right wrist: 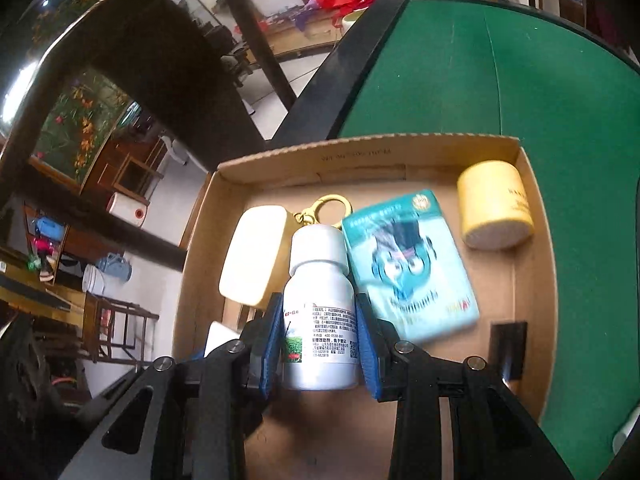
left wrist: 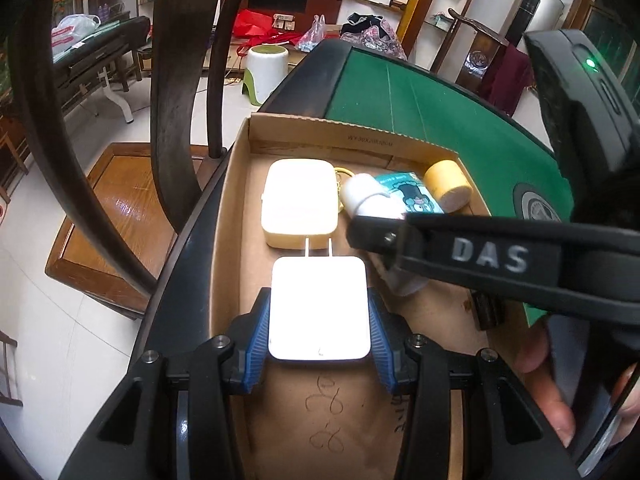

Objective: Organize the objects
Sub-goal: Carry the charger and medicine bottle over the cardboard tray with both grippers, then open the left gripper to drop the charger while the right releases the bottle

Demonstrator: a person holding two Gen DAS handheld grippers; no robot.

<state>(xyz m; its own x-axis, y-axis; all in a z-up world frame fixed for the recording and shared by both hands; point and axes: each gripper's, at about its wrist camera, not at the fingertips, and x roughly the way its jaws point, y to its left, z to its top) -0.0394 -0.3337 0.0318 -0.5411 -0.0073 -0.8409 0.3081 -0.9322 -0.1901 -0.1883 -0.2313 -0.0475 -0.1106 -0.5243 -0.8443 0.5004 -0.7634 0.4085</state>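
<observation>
A shallow cardboard box (left wrist: 236,184) (right wrist: 360,150) sits on a green-topped table (left wrist: 420,112) (right wrist: 520,80). My left gripper (left wrist: 318,320) is shut on a white plug charger (left wrist: 318,308), its prongs pointing at a pale yellow case (left wrist: 300,204) (right wrist: 256,252) lying in the box. My right gripper (right wrist: 320,332) is shut on a white bottle (right wrist: 320,304) (left wrist: 366,196) with a printed label, held over the box. A teal packet (right wrist: 408,264) (left wrist: 412,192), a yellow jar (right wrist: 494,208) (left wrist: 448,186) on its side and a gold key ring (right wrist: 328,206) also lie in the box.
The right gripper's black arm (left wrist: 500,264) crosses the left wrist view, with a person's hand (left wrist: 560,392) behind it. A small black object (right wrist: 508,344) lies at the box's right side. Dark wooden chairs (left wrist: 172,120) stand left of the table.
</observation>
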